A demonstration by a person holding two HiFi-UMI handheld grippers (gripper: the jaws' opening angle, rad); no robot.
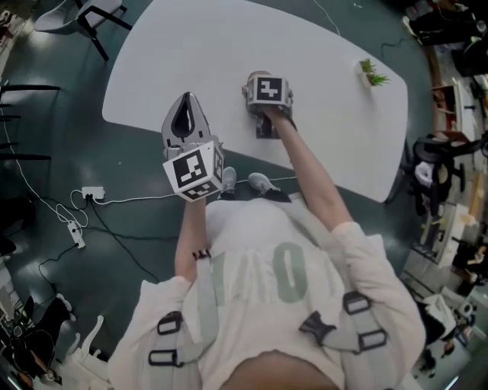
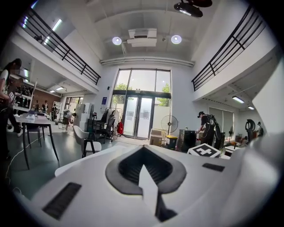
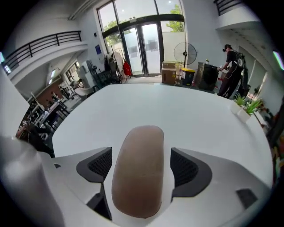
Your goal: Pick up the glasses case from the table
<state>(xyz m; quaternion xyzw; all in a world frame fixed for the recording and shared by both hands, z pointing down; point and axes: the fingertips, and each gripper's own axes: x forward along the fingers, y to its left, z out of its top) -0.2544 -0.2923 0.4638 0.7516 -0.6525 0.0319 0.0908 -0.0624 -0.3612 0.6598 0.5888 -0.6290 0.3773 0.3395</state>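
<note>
The brown oblong glasses case [image 3: 137, 173] lies on the white table [image 3: 177, 111], lengthwise between the jaws of my right gripper [image 3: 140, 153]. That gripper is open, with a thin strip of table showing on each side of the case. In the head view the right gripper [image 1: 259, 90] is low over the table's [image 1: 229, 46] near middle and hides the case. My left gripper [image 1: 187, 97] is held up off the table's near edge, shut and with nothing in it [image 2: 143, 148]; it points out across the room.
A small potted plant [image 1: 371, 74] stands at the table's far right [image 3: 246, 107]. A chair [image 1: 91, 15] stands off the left end. Cables and a power strip [image 1: 91, 193] lie on the floor. A person [image 3: 230, 71] stands beyond the table.
</note>
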